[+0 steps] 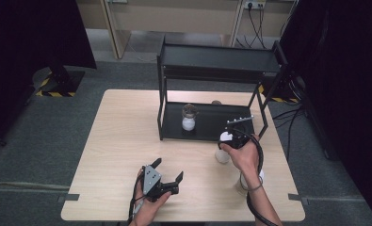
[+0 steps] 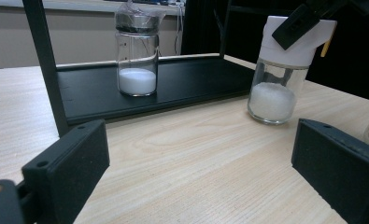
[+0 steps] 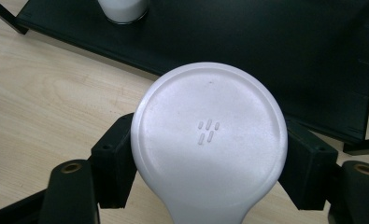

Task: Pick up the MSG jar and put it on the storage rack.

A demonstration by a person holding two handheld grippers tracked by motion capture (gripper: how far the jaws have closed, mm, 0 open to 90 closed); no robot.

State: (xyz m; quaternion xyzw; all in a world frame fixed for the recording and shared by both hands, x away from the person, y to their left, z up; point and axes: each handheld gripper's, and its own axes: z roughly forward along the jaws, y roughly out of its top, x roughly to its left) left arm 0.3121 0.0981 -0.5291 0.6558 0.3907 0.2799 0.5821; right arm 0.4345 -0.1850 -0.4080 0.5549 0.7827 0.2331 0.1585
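Right gripper (image 3: 209, 179) clamped on white lid (image 3: 209, 140) of jar (image 2: 278, 74), standing on table (image 1: 122, 141) just near of black rack (image 1: 212, 127). Left gripper (image 1: 168, 170) wide open, empty, near left. Second jar (image 1: 189, 117) on rack's lower shelf.

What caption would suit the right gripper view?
Right gripper clamps the white-lidded jar from above, beside the black shelf.

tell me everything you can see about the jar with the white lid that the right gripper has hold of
The clear glass jar with the white plastic lid stands upright on the light wooden table, just in front of the black metal shelf rack. It is round and about a third full of white grains. The flat lid bears a small mark of short raised dashes and a tab on one side. The right gripper clamps the lid from both sides.
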